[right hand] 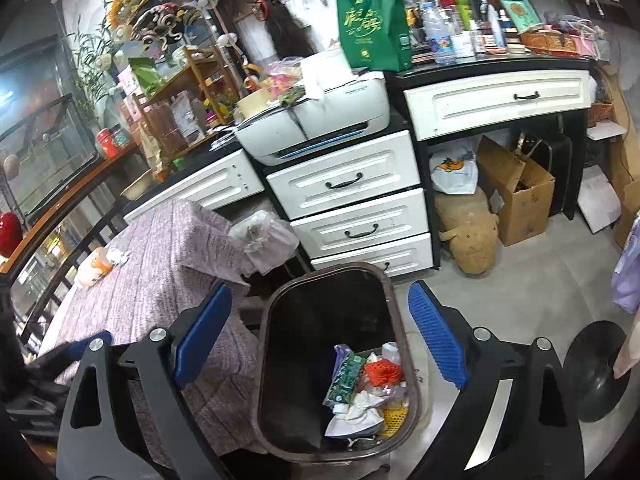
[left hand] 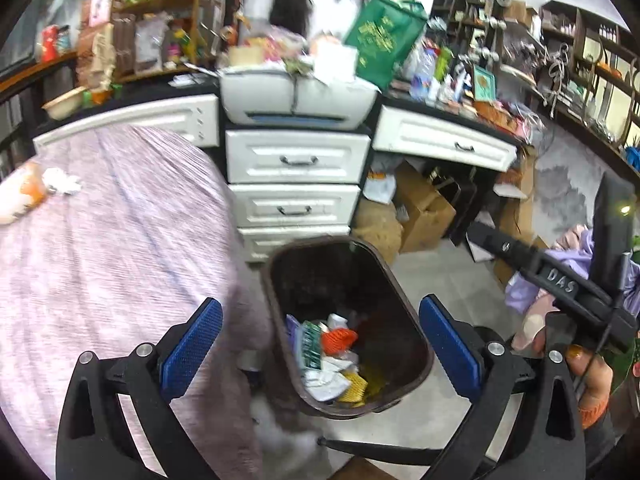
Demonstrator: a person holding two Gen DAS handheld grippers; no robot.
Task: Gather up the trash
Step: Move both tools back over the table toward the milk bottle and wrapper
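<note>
Both the left gripper (left hand: 320, 344) and the right gripper (right hand: 320, 332) are held above the brown bin (right hand: 276, 360) with jaws spread wide and nothing between them. Collected wrappers and crumpled paper (right hand: 360, 412) lie in the bin's bottom. On the cloth-covered tabletop (right hand: 160, 272) a crumpled white tissue (left hand: 62, 182) and an orange-and-white packet (right hand: 94, 266) are left. Both are judged light, soft and easily crushed; the tissue is best pinched across its bulk, the packet, perhaps slippery, across its middle.
</note>
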